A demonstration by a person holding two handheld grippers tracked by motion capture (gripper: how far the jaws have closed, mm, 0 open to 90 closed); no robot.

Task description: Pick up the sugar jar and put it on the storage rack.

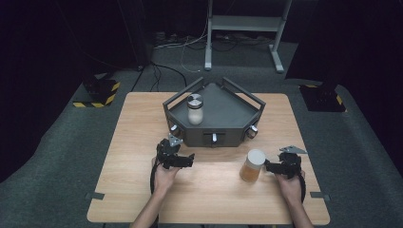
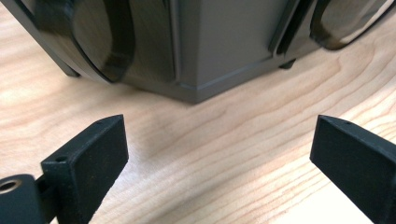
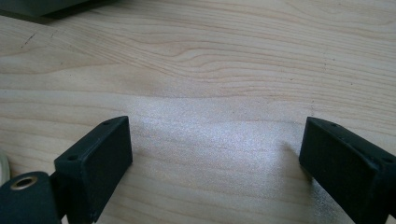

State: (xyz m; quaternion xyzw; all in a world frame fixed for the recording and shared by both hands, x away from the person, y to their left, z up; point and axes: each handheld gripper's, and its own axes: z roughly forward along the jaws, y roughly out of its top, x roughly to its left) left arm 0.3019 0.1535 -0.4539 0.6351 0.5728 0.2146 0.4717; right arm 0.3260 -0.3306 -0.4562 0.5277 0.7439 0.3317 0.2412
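Nearest the person, two forearms come in over the wooden table (image 1: 209,190), one claw in each hand. The left gripper (image 1: 189,159) sits low over the boards just in front of the dark tray (image 1: 223,116); in the left gripper view its jaws stand wide apart with only bare wood between them, so it holds nothing. The right gripper (image 1: 267,166) rests near the right edge, and the right gripper view shows its jaws equally spread over empty wood.

Just beside the right gripper's tips stands an amber jar (image 1: 252,166) with a white lid, upright on the table, close to the jaws but not between them as far as the high view tells. A second jar (image 1: 195,109), pale with a grey lid, stands upright inside the tray, toward its left side.

The likely risk is a sideways knock: the amber jar is tall and stands free, so a jaw brushing it before the pads straddle it could tip it or roll it off the near edge. The left gripper, so close to the tray's front wall, could bump the tray and unsettle the jar within.

Count: two grippers, two jars, one tray, one table. Beyond, on the dark floor, stands a metal frame (image 1: 247,28).
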